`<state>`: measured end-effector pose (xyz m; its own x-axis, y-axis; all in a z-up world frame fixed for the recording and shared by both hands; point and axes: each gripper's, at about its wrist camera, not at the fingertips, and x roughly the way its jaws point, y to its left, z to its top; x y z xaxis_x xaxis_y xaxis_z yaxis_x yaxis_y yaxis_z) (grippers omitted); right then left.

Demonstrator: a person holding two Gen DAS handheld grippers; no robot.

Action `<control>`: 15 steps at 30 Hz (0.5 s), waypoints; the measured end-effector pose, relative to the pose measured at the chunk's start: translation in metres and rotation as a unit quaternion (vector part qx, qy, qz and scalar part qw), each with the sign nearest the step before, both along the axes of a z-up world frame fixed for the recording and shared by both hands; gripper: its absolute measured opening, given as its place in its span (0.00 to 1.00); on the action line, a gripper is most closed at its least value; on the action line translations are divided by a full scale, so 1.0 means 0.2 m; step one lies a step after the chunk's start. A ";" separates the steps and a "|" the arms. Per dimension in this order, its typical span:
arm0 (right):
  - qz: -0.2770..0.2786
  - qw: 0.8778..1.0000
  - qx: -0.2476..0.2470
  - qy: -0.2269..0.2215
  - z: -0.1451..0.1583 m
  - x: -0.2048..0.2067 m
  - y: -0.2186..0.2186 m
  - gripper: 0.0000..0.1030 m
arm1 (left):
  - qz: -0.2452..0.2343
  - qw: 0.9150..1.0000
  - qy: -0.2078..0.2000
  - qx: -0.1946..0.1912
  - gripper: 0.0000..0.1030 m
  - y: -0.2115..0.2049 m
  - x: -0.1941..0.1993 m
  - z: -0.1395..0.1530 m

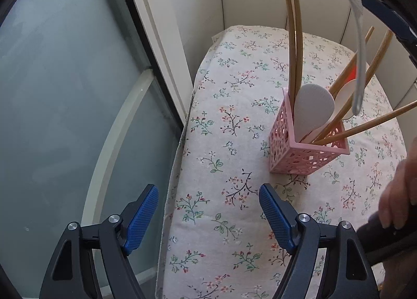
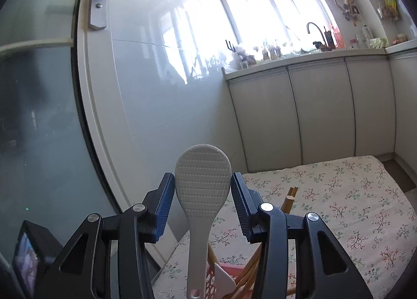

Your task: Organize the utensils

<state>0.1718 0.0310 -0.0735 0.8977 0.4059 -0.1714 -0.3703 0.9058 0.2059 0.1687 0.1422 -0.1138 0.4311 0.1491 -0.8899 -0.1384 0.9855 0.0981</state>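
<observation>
Two grippers share the job, and taken left to right it begins with the left gripper (image 1: 208,217), spread wide and empty, hovering low over the floral tablecloth (image 1: 224,121) on the desk, near the frosted glass door (image 1: 65,90). Further right stands the pink perforated utensil holder (image 1: 299,153), upright on the cloth, already carrying wooden chopsticks (image 1: 294,38) and a white rice paddle (image 1: 312,111) standing blade up. More chopsticks lean out toward the right edge.

Farthest right and overhead, the right gripper (image 2: 202,205) carries a second white rice paddle (image 2: 202,181), blade up, handle hanging down toward the holder's mouth. Its jaws bracket the blade; whether the pads truly pinch the edges or only just touch them is hard to tell, though the paddle hangs there with nothing else supporting it.

The step in hand looks like dropping this paddle into the holder. To do it well, I would keep the handle vertical and aim its tip at the free gap between the leaning chopsticks and the standing paddle. Lower it until the tip is well inside, then release. The idle left gripper could steady the light holder against tipping.
</observation>
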 end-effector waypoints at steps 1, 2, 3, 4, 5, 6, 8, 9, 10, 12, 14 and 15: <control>-0.004 1.000 -0.004 -0.004 -0.02 0.01 0.02 0.46 | 0.002 1.000 0.003 0.002 0.78 0.01 0.00 -0.01; -0.008 1.000 -0.008 -0.008 -0.04 0.02 0.03 0.46 | 0.003 1.000 0.006 0.003 0.78 0.01 0.00 -0.01; -0.013 1.000 -0.009 -0.010 -0.06 0.02 0.04 0.46 | 0.003 1.000 0.006 0.003 0.78 0.02 0.00 -0.01; -0.016 1.000 -0.009 -0.011 -0.08 0.03 0.05 0.46 | 0.002 1.000 0.007 0.001 0.78 0.02 0.00 -0.02; -0.017 1.000 -0.008 -0.012 -0.09 0.03 0.05 0.47 | 0.004 1.000 0.006 -0.003 0.78 0.03 0.00 -0.02; -0.018 1.000 -0.006 -0.012 -0.11 0.03 0.05 0.47 | 0.006 1.000 0.006 -0.007 0.78 0.04 0.00 -0.02; -0.021 1.000 -0.002 -0.007 -0.12 0.04 0.05 0.47 | 0.011 1.000 0.005 -0.011 0.78 0.06 0.00 -0.02; -0.021 1.000 0.002 -0.004 -0.13 0.04 0.04 0.47 | 0.012 1.000 0.005 -0.011 0.78 0.06 0.00 -0.02; -0.021 1.000 0.005 -0.001 -0.13 0.05 0.03 0.49 | 0.013 1.000 0.005 -0.011 0.78 0.06 0.00 -0.02; -0.020 1.000 0.006 0.005 -0.13 0.06 0.01 0.49 | 0.016 1.000 0.006 -0.013 0.78 0.07 0.00 -0.03; -0.021 1.000 -0.001 0.006 -0.11 0.07 0.00 0.49 | 0.017 1.000 0.005 -0.016 0.78 0.07 0.00 -0.03; -0.019 1.000 -0.010 0.010 -0.11 0.08 0.00 0.47 | 0.017 1.000 0.005 -0.018 0.78 0.07 0.00 -0.03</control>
<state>0.1873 0.0316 -0.0950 0.9090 0.3674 -0.1971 -0.3308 0.9232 0.1955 0.1694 0.1560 -0.1196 0.4174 0.1302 -0.8994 -0.1700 0.9834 0.0635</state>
